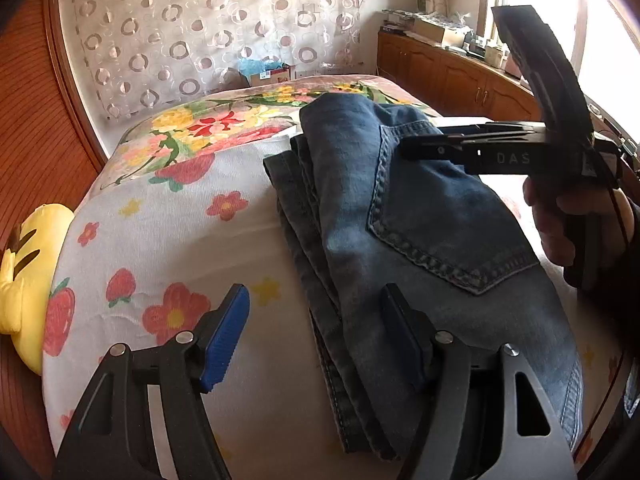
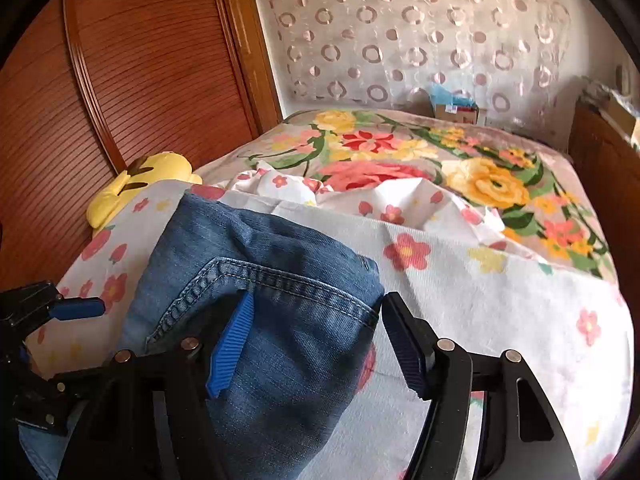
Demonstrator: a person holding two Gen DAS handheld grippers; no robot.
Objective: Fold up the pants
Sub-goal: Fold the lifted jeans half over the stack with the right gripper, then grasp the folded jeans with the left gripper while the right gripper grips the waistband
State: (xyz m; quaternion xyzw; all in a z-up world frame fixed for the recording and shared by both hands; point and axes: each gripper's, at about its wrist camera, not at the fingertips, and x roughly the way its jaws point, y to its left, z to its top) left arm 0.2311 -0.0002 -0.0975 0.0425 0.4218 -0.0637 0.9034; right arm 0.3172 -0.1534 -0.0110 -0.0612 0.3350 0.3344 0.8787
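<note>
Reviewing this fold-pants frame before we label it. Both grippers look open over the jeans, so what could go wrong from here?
1. The jeans lie folded in loose layers; edges fan out on the side toward the yellow plush. A shallow pinch by the left gripper may catch only the top layer.
2. The right gripper straddles a raised denim hump; closing there could bunch it.
3. The strawberry-print sheet is wrinkled and could get pinched too.

Folded jeans [image 1: 420, 240] on floral bedsheet [image 1: 168, 240], left gripper [image 1: 316, 332] jaws apart
</note>
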